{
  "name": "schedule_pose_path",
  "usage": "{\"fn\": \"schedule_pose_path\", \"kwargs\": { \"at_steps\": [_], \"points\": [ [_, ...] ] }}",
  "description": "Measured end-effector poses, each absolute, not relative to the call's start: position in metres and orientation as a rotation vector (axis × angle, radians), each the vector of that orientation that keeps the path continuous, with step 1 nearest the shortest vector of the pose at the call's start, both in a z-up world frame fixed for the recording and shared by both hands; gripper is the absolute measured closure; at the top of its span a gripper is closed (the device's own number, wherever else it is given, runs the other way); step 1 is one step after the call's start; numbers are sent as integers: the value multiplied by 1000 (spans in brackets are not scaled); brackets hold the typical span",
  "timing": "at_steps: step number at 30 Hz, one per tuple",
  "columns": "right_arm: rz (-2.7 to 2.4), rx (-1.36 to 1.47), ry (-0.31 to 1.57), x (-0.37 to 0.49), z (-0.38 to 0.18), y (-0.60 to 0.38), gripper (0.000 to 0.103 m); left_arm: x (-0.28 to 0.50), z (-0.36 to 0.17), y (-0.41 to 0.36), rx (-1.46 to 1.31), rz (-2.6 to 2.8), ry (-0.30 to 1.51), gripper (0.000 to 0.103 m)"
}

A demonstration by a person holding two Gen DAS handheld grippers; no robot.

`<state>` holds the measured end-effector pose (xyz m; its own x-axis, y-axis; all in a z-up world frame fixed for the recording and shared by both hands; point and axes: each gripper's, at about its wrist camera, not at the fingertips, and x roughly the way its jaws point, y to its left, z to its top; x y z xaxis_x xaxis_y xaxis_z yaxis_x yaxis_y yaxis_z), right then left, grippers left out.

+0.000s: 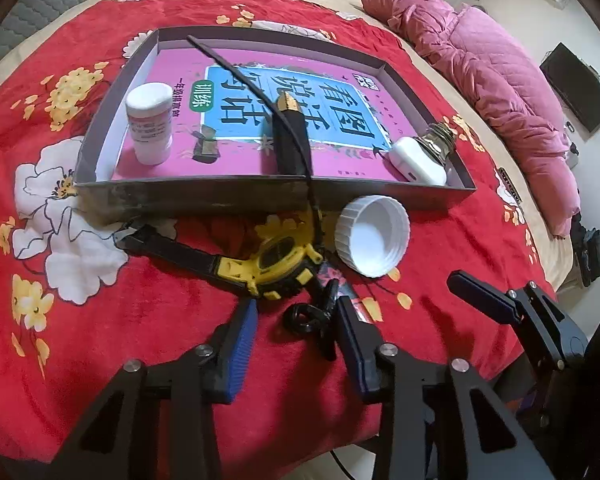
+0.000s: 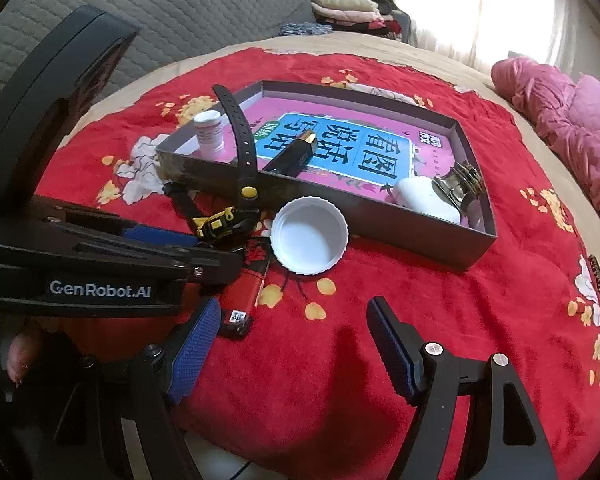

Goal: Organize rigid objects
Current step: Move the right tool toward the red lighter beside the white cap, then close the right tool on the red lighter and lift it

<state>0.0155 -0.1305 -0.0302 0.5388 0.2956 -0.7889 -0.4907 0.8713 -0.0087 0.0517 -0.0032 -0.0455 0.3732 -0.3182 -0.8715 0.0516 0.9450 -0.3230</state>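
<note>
A black ring clip point(image 1: 306, 316) attached to a red lighter point(image 2: 246, 288), whose red body only the right wrist view is showing plainly, is lying just before the grey tray point(image 1: 204, 196), sitting between the half-open left gripper point(image 1: 296, 320), while the right gripper point(image 2: 296, 344) is hovering wide open over bare red blanket point(image 2: 440, 280).

- Daylight enters through the curtained window point(image 2: 480, 12) at the upper right; it burns out to plain white in both views
- The red blanket point(image 1: 220, 24) is evenly lit and strongly saturated; shadows under the tray point(image 1: 260, 196) and the white cap point(image 2: 309, 236) are soft and short
- Fisheye bending curves the tray's edges; the corners fall into black vignette
- The near gripper frames are dark and slightly soft; the glass bottle point(image 2: 462, 184) carries small glints
</note>
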Motion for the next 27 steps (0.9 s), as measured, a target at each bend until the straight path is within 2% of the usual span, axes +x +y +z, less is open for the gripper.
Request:
{"fn": "schedule_pose_path", "kwargs": {
  "at_steps": [6, 17, 27],
  "points": [
    [482, -247, 903, 19, -37, -121, 26, 51, -49, 4, -273, -259, 1165, 72],
    [520, -221, 951, 27, -52, -106, 26, 49, -47, -3, -157, -290, 1162, 73],
    [522, -170, 959, 37, -58, -106, 42, 56, -51, 11, -198, -306, 1172, 73]
  ]
}}
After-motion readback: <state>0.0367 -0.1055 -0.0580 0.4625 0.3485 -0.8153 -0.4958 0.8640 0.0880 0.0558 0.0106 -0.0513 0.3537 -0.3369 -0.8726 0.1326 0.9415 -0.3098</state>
